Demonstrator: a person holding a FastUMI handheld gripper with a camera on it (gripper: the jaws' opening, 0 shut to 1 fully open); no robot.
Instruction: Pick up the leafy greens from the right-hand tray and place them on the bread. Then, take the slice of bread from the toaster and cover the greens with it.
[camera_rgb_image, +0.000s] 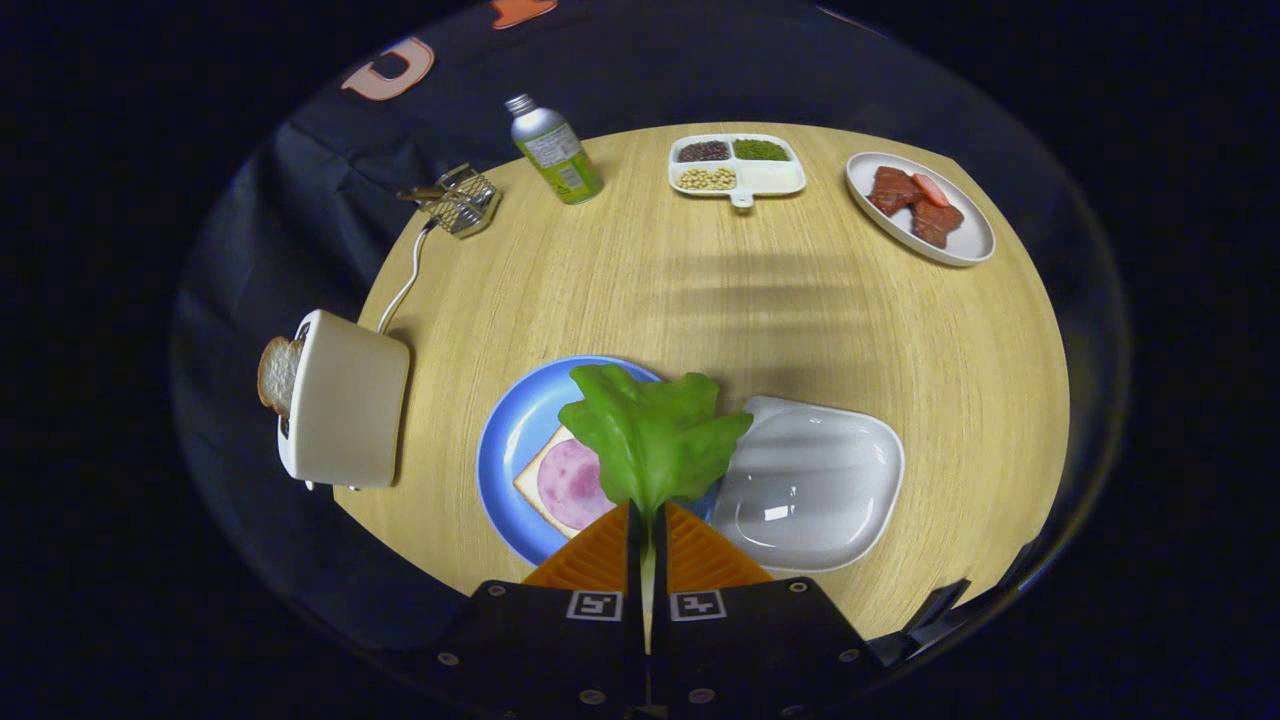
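Note:
My gripper (647, 512) is shut on the pale stem of the leafy greens (652, 432), and the green leaf fans out just ahead of the fingertips. Under the leaf lies a blue plate (507, 462) with a slice of bread (532, 480) topped by a pink round of ham (572, 484). The leaf hangs above the plate's right half and hides part of the bread. To the right of the plate stands the white tray (812, 482), with nothing in it. At the table's left edge stands a cream toaster (343, 402) with a slice of bread (277, 374) sticking out of its slot.
Far across the round wooden table (720, 290) stand a green metal bottle (555, 150), a small wire basket (462, 200), a white divided dish of beans and grains (737, 165) and an oval plate with red meat pieces (920, 205). The toaster's white cord (405, 285) runs toward the basket.

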